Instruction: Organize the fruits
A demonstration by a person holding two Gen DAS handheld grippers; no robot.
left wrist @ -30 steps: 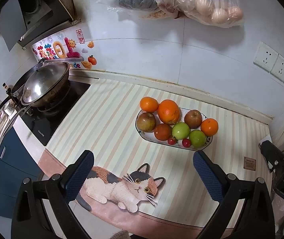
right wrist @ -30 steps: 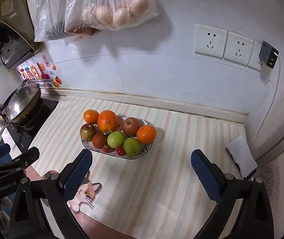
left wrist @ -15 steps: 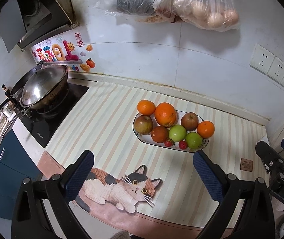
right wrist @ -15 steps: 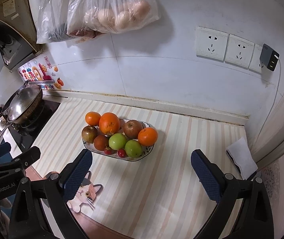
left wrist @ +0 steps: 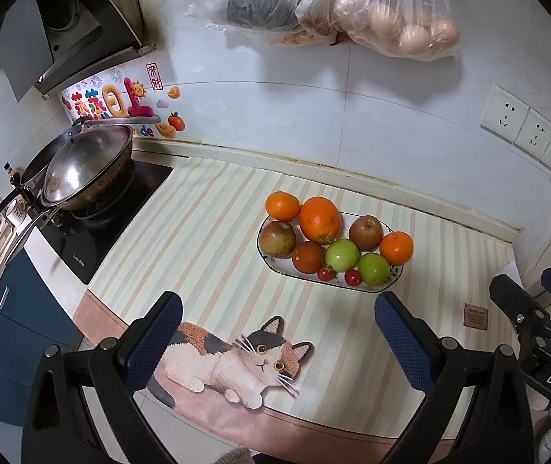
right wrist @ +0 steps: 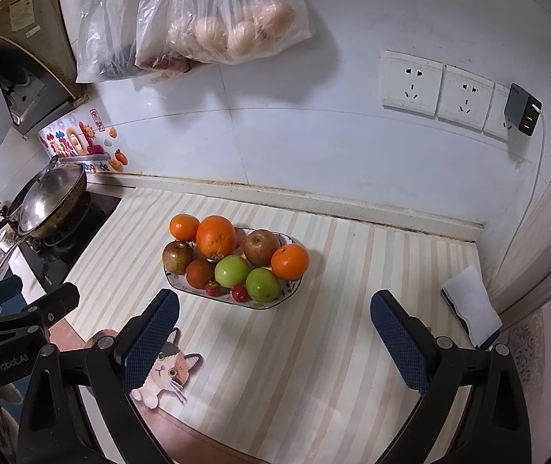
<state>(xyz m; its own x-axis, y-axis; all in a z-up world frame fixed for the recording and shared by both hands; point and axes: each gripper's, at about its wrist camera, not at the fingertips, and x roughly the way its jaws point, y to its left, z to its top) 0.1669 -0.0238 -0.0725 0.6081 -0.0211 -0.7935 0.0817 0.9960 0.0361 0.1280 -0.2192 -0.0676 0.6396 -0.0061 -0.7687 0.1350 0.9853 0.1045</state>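
Oval white ceramic fruit dish on striped bench mat: 3 oranges, 2 brownish apples, 2 green apples, 1 dark red fruit, 2 small red fruits. Left hand-held gripper and right hand-held gripper: both spread wide, holding nothing, hovering short of dish

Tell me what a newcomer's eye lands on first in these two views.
The plate piled with oranges, apples and small red fruits, in the middle of the striped mat. Next, the cat picture at the mat's near edge, between the open left gripper's fingers. Then the clear bags hanging on the wall above, and the lidded wok on the stove at far left.
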